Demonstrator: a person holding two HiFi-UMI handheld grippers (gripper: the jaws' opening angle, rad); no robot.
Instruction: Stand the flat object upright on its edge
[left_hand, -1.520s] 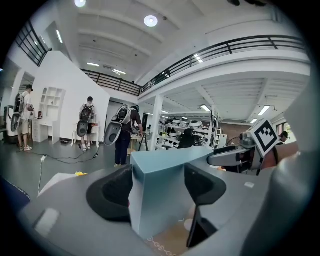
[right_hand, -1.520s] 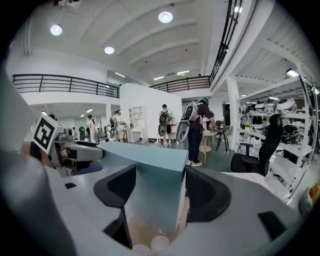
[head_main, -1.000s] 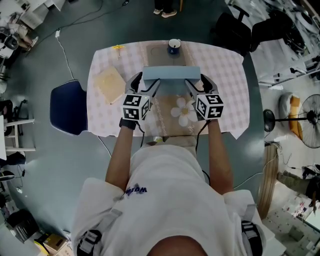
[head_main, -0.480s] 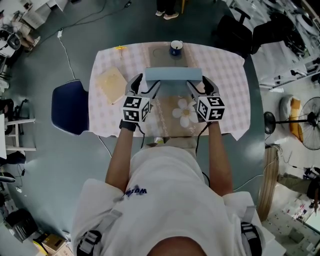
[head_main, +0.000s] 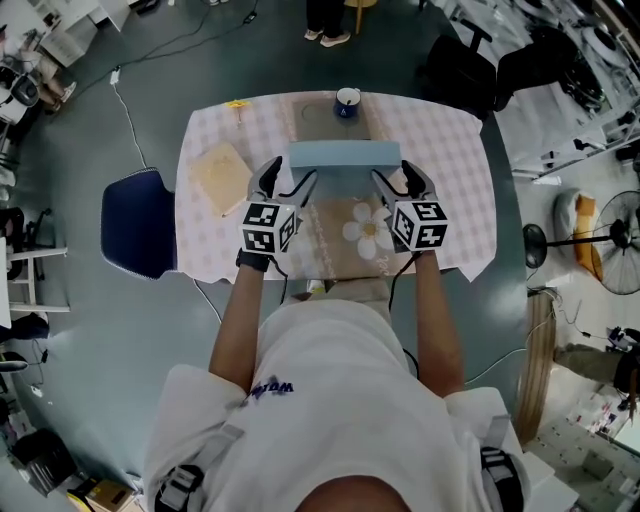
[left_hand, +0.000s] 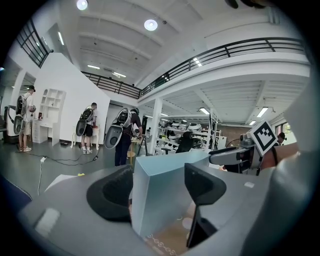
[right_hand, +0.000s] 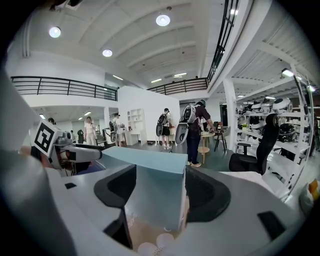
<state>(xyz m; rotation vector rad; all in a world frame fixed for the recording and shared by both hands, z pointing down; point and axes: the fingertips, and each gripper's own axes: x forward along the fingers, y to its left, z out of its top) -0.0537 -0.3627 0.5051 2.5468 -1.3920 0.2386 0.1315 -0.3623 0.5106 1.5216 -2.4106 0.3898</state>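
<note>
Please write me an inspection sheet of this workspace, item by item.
Surface: table under a checked cloth, flowered mat in the middle.
Job's things: blue box up on its long edge over the mat.
Clutter: mug at the far edge, tan flat item at the left, small yellow item far left.
Grippers: left gripper and right gripper each shut on one end of the box.
Cables: one cable on the floor beyond the table's left.
Surroundings: blue chair left of the table, fan at the right, people standing behind.
</note>
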